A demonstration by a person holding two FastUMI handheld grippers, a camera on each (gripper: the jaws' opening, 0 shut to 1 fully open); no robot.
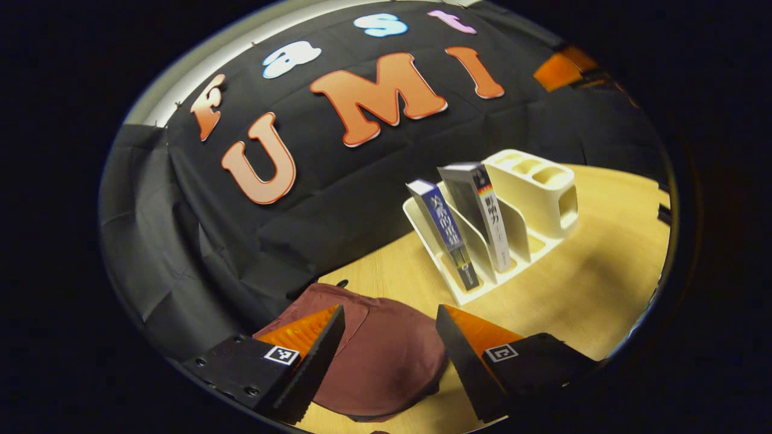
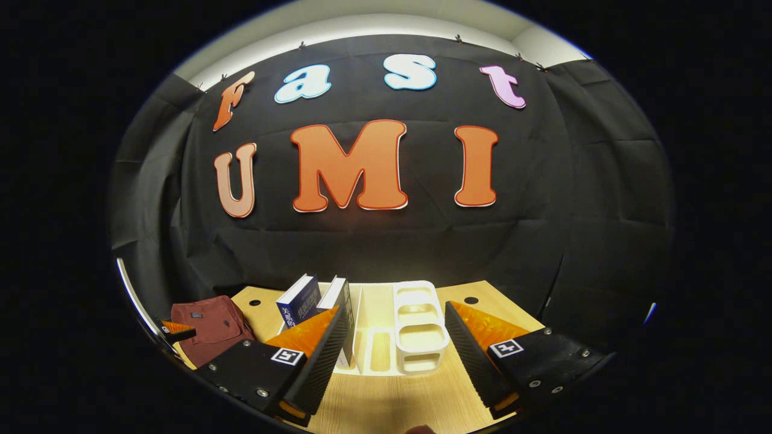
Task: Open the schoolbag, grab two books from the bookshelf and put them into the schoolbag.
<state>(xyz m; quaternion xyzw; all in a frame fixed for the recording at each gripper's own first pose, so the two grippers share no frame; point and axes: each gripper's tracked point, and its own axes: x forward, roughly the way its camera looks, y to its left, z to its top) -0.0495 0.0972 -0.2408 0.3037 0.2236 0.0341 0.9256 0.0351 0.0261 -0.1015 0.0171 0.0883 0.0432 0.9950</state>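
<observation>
Schoolbag [image 1: 386,355] closed on surface; opening step in hand; left gripper [image 1: 391,337] above, jaws apart; right gripper [image 2: 395,337] jaws apart; next needs flap grasp.

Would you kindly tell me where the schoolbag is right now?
The schoolbag lies closed on the table, just ahead of the left tongs and left of the bookshelf.

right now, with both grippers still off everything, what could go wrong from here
The left gripper hovers open over the schoolbag, whose soft cloth may bunch or slide rather than open. The blue book and the grey book lean in neighbouring slots of the bookshelf; pulling one could tip the other or drag the light rack. The right gripper faces the rack's cups, not the books.
</observation>
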